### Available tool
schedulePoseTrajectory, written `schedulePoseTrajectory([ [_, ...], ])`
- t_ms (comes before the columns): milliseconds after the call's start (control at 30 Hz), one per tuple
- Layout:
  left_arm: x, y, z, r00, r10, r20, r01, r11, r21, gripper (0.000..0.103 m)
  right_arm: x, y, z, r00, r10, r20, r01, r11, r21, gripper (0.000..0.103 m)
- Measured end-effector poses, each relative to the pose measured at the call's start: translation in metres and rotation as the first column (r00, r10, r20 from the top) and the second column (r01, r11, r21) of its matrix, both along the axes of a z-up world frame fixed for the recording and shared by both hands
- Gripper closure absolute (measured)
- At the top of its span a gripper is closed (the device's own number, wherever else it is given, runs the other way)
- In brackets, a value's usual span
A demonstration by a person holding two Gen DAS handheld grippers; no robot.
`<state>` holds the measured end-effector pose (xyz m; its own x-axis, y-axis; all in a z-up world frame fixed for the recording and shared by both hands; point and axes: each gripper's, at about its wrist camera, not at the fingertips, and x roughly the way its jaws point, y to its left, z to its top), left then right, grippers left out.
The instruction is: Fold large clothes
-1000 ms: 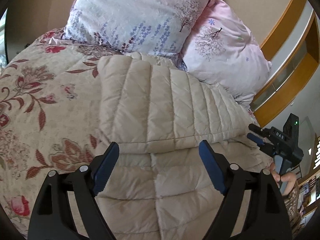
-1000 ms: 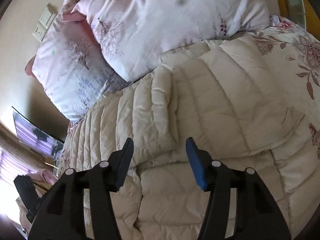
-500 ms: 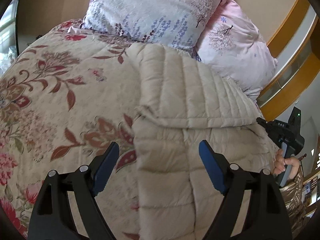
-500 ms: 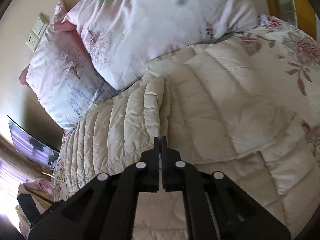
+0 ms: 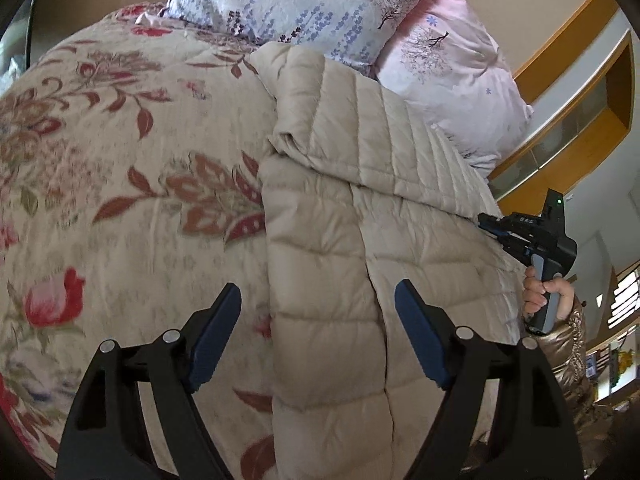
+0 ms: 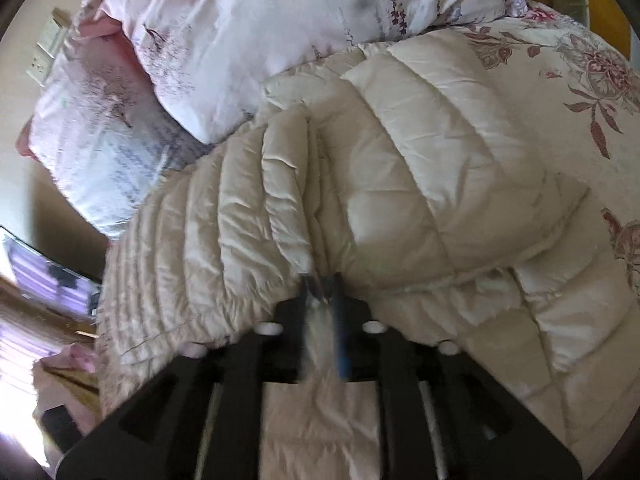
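Two wrist views, one bed. Floral quilt (image 5: pixel 120 152) covers the mattress: cream ground, red and brown flowers and leaves; it fills the left of the left wrist view and the right edge of the right wrist view. Walls beige; wooden trim with glass panels (image 5: pixel 572 128) runs along the wall at upper right of the left view. Wall socket plate (image 6: pixel 42 60) sits beside the pillows in the right view.

Beige quilted down jacket (image 5: pixel 360 208) lies on the quilt, its far part folded over the body, far end touching the pillows. White pillow with lavender print (image 5: pixel 312 4) and pink pillow with tree print (image 5: pixel 452 64) lean side by side at the headboard.

Left gripper (image 5: pixel 318 332): jaws wide, blue pads clear of the fabric, hovering over the jacket's left edge; nothing between them but the jacket below.

Right gripper (image 6: pixel 322 292): jaws narrow and opening, a pinch of jacket fabric between the pads. Contact looks present; frame blurred. In the left view it sits at the jacket's right edge, held by a hand (image 5: pixel 546 292) in a shiny gold sleeve (image 5: pixel 568 352).
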<state>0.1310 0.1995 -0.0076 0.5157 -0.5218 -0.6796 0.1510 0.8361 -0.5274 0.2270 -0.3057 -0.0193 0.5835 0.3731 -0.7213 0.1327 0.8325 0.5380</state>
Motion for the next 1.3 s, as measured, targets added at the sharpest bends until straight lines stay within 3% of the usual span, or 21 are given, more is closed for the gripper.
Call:
schedulePoseTrajectory([
  [33,-0.003,0.000,-0.001,1.000,-0.001,-0.002,0.001,1.000,-0.007,0.024,-0.007,-0.005,0.003,1.000,0.015,0.012,-0.016,1.000,0.021,0.060],
  [200,-0.018,0.000,-0.006,1.000,-0.020,-0.019,0.019,0.998,-0.056,0.027,-0.048,-0.036,0.016,0.995,0.082,0.051,-0.084,0.995,0.054,0.043],
  [300,-0.029,-0.002,-0.009,0.999,-0.036,-0.034,0.034,0.996,-0.077,0.030,-0.081,-0.066,0.018,0.994,0.102,0.042,-0.103,0.994,0.035,0.039],
  [500,-0.052,-0.005,-0.013,0.996,-0.080,-0.042,0.074,0.989,-0.131,0.037,-0.140,-0.135,0.005,0.995,0.090,-0.031,-0.090,0.996,0.002,0.036],
  [667,-0.066,-0.008,-0.015,0.992,-0.116,-0.043,0.106,0.977,-0.187,0.038,-0.174,-0.172,-0.027,0.987,0.104,-0.119,-0.095,0.992,0.085,0.036],
  [867,-0.082,-0.008,-0.015,0.988,-0.148,-0.031,0.135,0.955,-0.264,0.038,-0.200,-0.170,-0.048,0.969,0.223,-0.106,-0.195,0.954,0.226,0.035],
  [1233,-0.109,-0.009,-0.033,0.973,-0.222,-0.060,0.200,0.944,-0.261,0.038,-0.230,-0.147,-0.066,0.922,0.368,-0.116,-0.331,0.909,0.251,0.035],
  [1300,-0.110,-0.011,-0.040,0.971,-0.226,-0.078,0.201,0.947,-0.249,0.038,-0.227,-0.138,-0.068,0.913,0.394,-0.108,-0.357,0.898,0.255,0.043],
])
